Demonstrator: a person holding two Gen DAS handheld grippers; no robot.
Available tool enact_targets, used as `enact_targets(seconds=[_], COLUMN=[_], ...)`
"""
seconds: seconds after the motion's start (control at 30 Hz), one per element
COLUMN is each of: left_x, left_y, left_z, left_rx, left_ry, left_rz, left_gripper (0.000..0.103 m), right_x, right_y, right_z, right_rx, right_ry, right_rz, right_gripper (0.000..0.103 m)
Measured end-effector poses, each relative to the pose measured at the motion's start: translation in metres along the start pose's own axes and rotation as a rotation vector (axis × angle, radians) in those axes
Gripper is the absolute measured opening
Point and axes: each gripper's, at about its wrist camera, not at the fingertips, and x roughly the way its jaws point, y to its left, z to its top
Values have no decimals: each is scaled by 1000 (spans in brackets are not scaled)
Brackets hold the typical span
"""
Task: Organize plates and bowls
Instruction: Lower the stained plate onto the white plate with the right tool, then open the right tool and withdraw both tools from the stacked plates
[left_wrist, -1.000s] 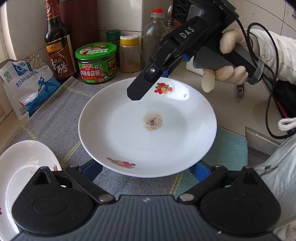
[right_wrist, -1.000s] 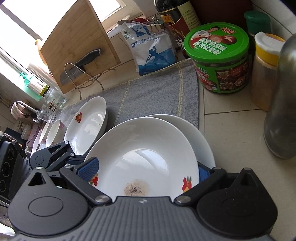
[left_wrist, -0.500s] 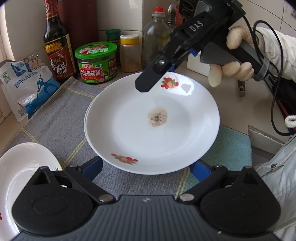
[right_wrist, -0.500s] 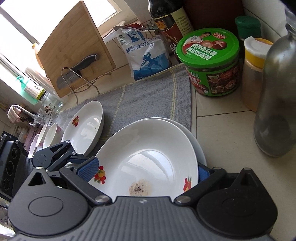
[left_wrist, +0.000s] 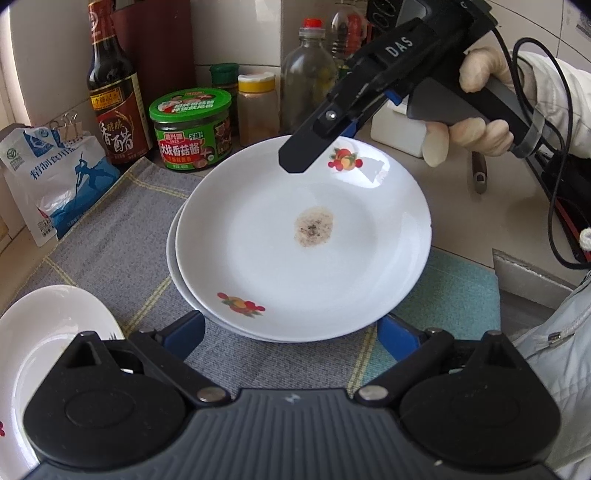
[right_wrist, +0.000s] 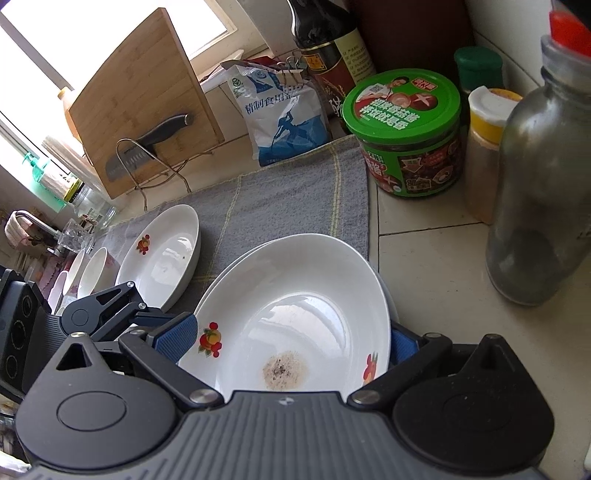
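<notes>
In the left wrist view, a second white plate (left_wrist: 40, 343) lies at the lower left edge on a grey checked cloth (left_wrist: 122, 240). Behind it, at upper left, stand a blue and white bag (left_wrist: 59, 173), a dark vinegar bottle (left_wrist: 112, 96) and a green-lidded jar (left_wrist: 192, 129). The left gripper (left_wrist: 291, 332) fills the bottom of the frame, its blue-padded fingers (left_wrist: 184, 332) spread wide apart to either side of the near rim of the stained plate (left_wrist: 273, 258), not pressing on it. That plate, white with fruit prints and a brown smear at its centre, sits in the middle of the frame on top of another plate (left_wrist: 175, 266), whose rim peeks out on the left.

At upper right, a gloved hand (left_wrist: 472, 122) grips the handle of the right gripper (left_wrist: 306, 155), which slants down and to the left over the plate's far rim. In the right wrist view its fingers (right_wrist: 177, 336) stand apart, with the stained plate (right_wrist: 295, 306) between them; whether they touch it cannot be told.
</notes>
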Motion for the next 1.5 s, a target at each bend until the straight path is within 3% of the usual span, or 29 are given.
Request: enact_targets(seconds=[0.57, 0.83, 0.97, 1.13, 1.33, 1.5], left_x=[-10, -37, -57, -77, -87, -88], left_y=[-1, -8, -12, -16, -3, -2], left_z=[0, -4, -9, -21, -42, -62], left_rx=[-38, -78, -143, -266, -478, -536], left_ry=[-67, -157, -204, -236, -165, -34], left_rz=[10, 82, 159, 348, 493, 587], left_gripper=[99, 100, 101, 102, 102, 102], right_x=[-11, -23, -24, -18, 1, 25], right_y=[6, 42, 71, 101, 118, 130], right_z=[-17, -25, -33, -36, -18, -10], right_rx=[-19, -127, -224, -345, -436, -499], right_ry=[-45, -120, -193, -265, -266, -216], right_rz=[-113, -199, -296, -357, -265, -176], right_gripper=[103, 103, 103, 103, 103, 103])
